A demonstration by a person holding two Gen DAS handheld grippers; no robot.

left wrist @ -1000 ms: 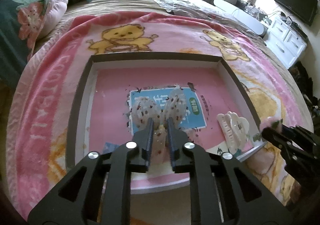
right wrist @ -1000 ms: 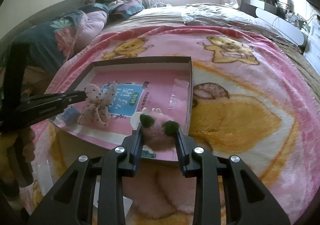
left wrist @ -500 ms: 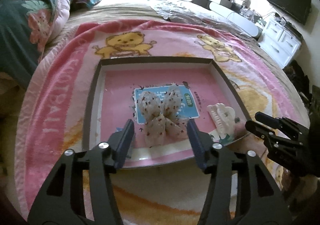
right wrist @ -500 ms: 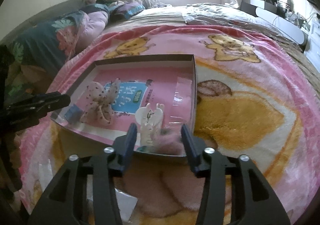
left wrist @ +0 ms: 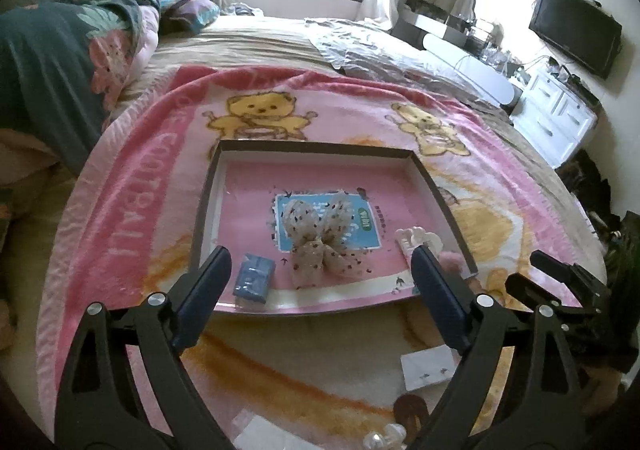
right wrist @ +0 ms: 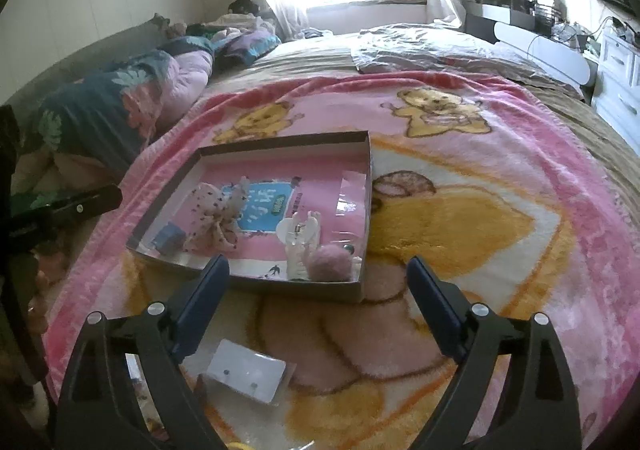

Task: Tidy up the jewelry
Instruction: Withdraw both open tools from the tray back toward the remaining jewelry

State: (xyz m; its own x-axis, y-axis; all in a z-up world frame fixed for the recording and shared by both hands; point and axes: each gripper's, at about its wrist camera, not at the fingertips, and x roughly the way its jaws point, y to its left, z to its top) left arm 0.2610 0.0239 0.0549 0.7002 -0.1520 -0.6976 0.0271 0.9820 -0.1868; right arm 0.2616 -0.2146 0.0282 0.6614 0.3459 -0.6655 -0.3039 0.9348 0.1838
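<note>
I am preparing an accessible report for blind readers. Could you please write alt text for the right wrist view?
An open black two-finger right gripper hovers over a pink bear-print blanket, just before a shallow dark-rimmed pink cardboard box. The box holds a dotted fabric bow, a white claw clip, a fluffy pink pompom and a small blue packet.

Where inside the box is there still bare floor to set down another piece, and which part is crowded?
Free: the far strip of the box between its back wall and the spotted bow, and the right side beside the clear sleeve. Crowded: the near edge, where the blue packet, the bow, the white claw clip and the pink pompom line up.
</note>
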